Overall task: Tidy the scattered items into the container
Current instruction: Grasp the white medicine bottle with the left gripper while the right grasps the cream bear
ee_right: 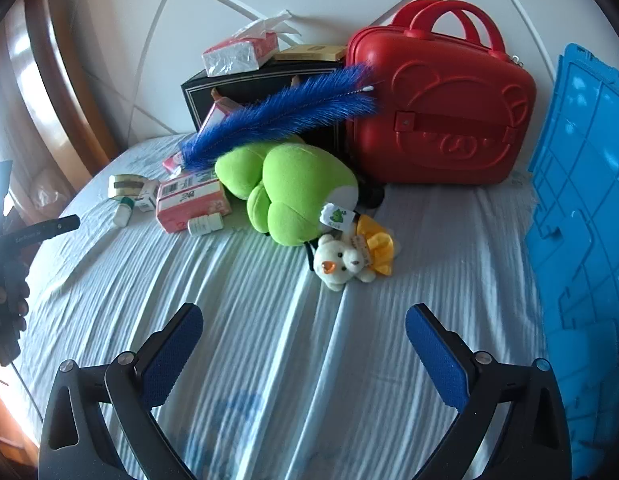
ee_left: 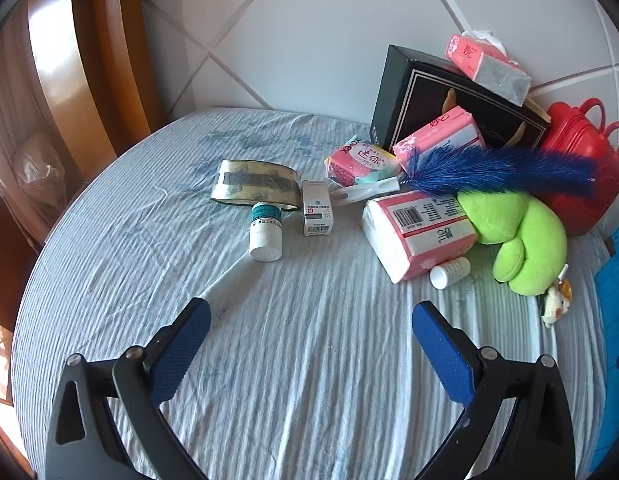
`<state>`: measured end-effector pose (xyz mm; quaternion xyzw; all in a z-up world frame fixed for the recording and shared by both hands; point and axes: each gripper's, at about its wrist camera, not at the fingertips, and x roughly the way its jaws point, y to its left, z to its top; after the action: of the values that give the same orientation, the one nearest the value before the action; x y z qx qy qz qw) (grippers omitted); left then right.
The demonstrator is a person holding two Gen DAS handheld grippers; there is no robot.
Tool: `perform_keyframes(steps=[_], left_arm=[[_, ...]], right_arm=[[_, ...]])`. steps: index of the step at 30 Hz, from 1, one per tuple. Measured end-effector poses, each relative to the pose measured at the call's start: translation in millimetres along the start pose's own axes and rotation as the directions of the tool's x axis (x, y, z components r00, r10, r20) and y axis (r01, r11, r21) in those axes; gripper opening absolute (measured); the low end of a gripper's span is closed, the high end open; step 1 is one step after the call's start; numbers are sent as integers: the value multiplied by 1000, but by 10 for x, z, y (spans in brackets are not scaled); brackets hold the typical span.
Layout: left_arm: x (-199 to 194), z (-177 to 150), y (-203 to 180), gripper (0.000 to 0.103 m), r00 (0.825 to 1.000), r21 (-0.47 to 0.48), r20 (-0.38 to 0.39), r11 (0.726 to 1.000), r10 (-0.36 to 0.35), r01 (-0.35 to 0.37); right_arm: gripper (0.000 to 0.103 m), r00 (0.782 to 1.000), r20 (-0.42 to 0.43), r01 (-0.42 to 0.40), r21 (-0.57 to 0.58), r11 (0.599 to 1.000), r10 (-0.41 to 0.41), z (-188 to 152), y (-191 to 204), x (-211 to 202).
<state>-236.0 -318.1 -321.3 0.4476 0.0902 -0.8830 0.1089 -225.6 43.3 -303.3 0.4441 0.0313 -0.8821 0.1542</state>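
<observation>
Striped light-blue bed sheet (ee_left: 309, 340) under everything, wrinkled. Brown wooden frame (ee_left: 105, 60) at the far left, against a white padded wall.

From the left wrist camera, left to right:
- left gripper (ee_left: 311, 314): above bare sheet, jaws spread wide, nothing between the blue pads.
- roll of tape (ee_left: 255, 182), lying flat.
- white pill bottle (ee_left: 265, 232), green label, on its side, touching the tape.
- small white carton (ee_left: 317, 208), just beside the bottle.
- pink tissue pack (ee_left: 417, 232), lying tilted, with a smaller white bottle (ee_left: 449, 272) at its near edge.
- black box (ee_left: 449, 104) at the wall, another tissue pack (ee_left: 489, 66) on top.
- blue feather duster (ee_left: 505, 172), resting across the pile.
- green plush toy (ee_left: 521, 240), beside the tissue pack.
- red case (ee_left: 581, 168), behind the plush.

From the right wrist camera, left to right:
- right gripper (ee_right: 303, 316): also above bare sheet, jaws spread wide, holding nothing.
- small white bear (ee_right: 339, 262) with a yellow bow, touching the green plush toy.
- red case, upright, closed, handles up.
- blue plastic container (ee_right: 581, 208) at the far right edge of the bed, only its ribbed wall visible; inside not visible, so contents cannot tell. All scattered items out on the sheet, apart from it.
</observation>
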Motion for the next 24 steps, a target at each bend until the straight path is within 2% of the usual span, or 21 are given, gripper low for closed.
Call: perform_keyframes(steps=[5, 9, 12, 14, 15, 16, 18, 24], left_arm=[[451, 69, 56, 103, 1000, 8, -9, 1000, -1, 1], [800, 162, 151, 102, 999, -4, -12, 999, 36, -36], [1007, 253, 266, 97, 999, -25, -10, 999, 37, -37], [1135, 324, 279, 91, 999, -4, -7, 999, 37, -37], [1207, 342, 274, 82, 999, 12, -18, 999, 39, -39], [1283, 360, 278, 60, 999, 22, -33, 999, 38, -38], [1369, 376, 288, 34, 998, 35, -38, 998, 45, -44], [1338, 305, 277, 34, 999, 52, -13, 998, 39, -39]], right_arm=[[103, 999, -29, 37, -3, 999, -38, 58, -103, 526], [103, 996, -49, 71, -11, 997, -71, 115, -163, 936], [103, 995, -49, 84, -13, 996, -85, 154, -212, 1165], [103, 994, -48, 96, -15, 995, -97, 163, -231, 1280], [103, 993, -48, 103, -13, 995, -104, 165, -248, 1328], [103, 993, -47, 107, -8, 994, -107, 163, -270, 1364], [103, 993, -45, 110, 6, 994, -110, 150, -317, 1409], [103, 991, -54, 121, 2, 993, -121, 130, -405, 1535]])
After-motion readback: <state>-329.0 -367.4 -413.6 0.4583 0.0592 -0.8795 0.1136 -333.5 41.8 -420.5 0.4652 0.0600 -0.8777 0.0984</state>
